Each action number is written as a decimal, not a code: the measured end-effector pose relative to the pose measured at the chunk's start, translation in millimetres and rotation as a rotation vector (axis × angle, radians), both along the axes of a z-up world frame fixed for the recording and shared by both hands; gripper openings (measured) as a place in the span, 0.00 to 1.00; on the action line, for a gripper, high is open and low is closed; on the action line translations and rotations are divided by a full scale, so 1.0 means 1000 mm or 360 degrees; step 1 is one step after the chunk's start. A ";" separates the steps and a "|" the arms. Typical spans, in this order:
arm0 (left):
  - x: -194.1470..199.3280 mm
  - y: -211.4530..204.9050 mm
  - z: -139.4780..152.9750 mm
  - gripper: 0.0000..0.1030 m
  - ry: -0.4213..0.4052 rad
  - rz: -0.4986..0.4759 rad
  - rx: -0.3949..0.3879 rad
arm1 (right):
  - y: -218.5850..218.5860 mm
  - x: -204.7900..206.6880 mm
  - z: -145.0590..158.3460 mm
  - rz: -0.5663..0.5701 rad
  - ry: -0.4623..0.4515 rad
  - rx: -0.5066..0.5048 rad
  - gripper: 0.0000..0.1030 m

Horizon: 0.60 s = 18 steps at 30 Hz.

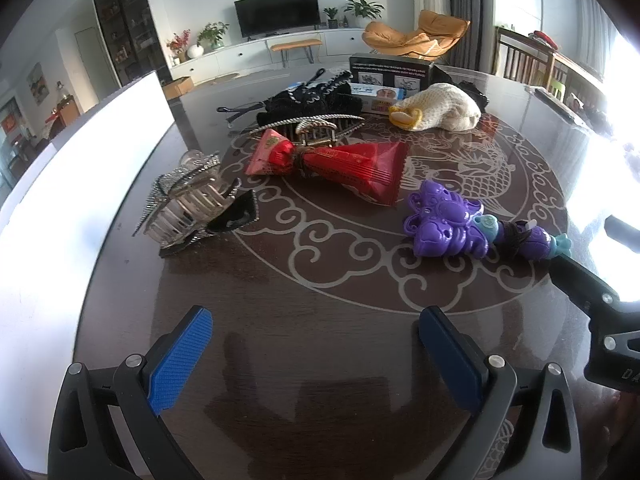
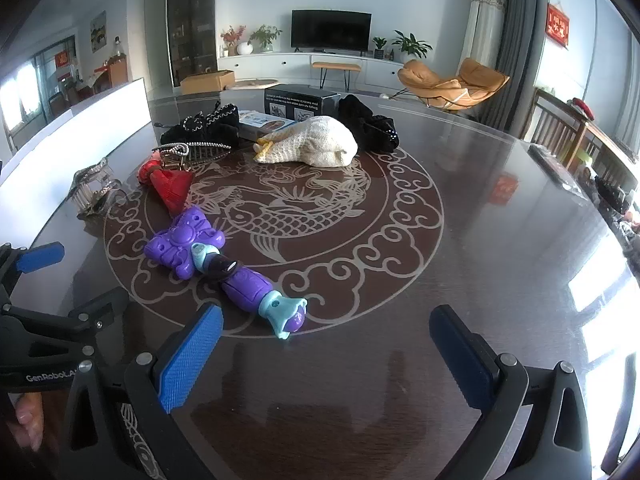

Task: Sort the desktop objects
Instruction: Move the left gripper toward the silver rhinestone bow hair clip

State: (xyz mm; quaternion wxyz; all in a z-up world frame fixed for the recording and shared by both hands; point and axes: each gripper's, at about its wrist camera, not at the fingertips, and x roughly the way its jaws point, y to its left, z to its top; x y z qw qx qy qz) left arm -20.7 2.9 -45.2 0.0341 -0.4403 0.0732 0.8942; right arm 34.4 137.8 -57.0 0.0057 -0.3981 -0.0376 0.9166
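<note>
Dark surface (image 2: pixel 480 240) with a fish pattern carries the clutter. White box (image 1: pixel 80 168) along its left edge. Cream knit pouch (image 2: pixel 320 144) and black bag (image 1: pixel 304 100) toward the far edge. Red packet (image 1: pixel 340 164) left of centre; purple toy (image 2: pixel 216 260) nearest. Left gripper (image 1: pixel 316 356) and right gripper (image 2: pixel 326 356): fingers apart, holding nothing.

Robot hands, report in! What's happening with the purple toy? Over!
Left gripper open, empty. Right gripper open, empty. Purple toy untouched on table, just ahead of right gripper. Path clear.
</note>
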 end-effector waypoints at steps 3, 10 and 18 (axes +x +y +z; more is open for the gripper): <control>0.001 0.002 0.000 1.00 0.0008 -0.0001 -0.0012 | 0.000 0.000 -0.001 -0.0003 -0.0004 0.0007 1.00; 0.002 0.004 0.001 1.00 0.0020 -0.0003 -0.0032 | 0.000 0.000 0.000 0.0008 -0.0001 -0.0005 1.00; 0.000 0.002 0.000 1.00 0.0015 -0.0008 -0.0023 | -0.001 -0.001 -0.001 -0.0005 -0.0005 0.0013 1.00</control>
